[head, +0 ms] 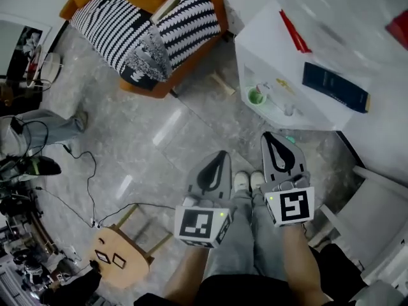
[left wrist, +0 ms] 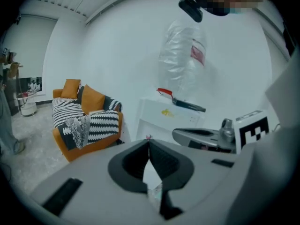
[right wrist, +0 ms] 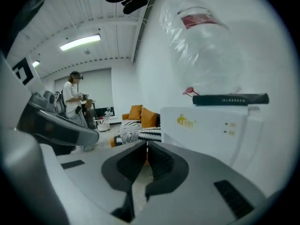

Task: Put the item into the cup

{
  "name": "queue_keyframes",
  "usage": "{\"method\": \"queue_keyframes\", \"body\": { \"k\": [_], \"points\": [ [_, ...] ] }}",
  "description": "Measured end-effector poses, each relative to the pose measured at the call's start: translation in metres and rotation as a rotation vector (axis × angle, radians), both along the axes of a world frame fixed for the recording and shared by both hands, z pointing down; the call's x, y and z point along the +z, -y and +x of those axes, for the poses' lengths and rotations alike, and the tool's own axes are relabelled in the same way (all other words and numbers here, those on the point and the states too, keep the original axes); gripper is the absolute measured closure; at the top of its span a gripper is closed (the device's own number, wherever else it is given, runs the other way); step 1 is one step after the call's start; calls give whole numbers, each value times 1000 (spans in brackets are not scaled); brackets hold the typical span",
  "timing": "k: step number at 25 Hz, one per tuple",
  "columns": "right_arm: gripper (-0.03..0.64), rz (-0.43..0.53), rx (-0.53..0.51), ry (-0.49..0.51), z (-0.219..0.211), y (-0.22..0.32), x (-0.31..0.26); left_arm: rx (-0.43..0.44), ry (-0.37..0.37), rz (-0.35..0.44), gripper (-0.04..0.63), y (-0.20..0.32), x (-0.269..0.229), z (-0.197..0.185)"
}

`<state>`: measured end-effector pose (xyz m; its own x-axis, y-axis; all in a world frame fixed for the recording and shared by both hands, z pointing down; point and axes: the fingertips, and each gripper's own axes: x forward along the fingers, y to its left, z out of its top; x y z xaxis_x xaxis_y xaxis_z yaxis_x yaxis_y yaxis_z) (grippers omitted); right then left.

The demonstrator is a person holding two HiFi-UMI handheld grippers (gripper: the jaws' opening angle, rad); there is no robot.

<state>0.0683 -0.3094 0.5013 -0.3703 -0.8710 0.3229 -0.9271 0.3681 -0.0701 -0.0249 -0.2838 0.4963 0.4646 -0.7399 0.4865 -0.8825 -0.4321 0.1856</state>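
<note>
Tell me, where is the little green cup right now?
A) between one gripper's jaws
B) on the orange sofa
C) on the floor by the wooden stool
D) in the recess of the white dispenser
D: the green cup stands in the front recess of the white dispenser.

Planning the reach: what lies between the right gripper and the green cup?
Head view: only bare floor between the right gripper and the green cup.

Right of the water dispenser (head: 280,56), a red thing (head: 399,25) is cut off by the picture's edge; the small things (head: 274,101) in the dispenser's recess are too small to identify.
</note>
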Motion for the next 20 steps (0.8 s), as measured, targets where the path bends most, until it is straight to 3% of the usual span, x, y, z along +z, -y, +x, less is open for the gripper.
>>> {"method": "queue_keyframes", "body": {
  "k": [5, 9, 16, 20],
  "points": [
    [601, 94, 3, 54, -2, -14, -86, -50, -70, 72, 581, 1, -72, 18],
    [601, 150, -56, 81, -6, -34, -153, -61, -120, 107, 581, -4, -128, 29],
    [601, 207, -77, 90, 5, -84, -244, -71, -68, 185, 581, -43, -210, 44],
    [604, 230, -3, 78, 23, -93, -274, -45, -39, 293, 583, -53, -257, 61]
  ]
}}
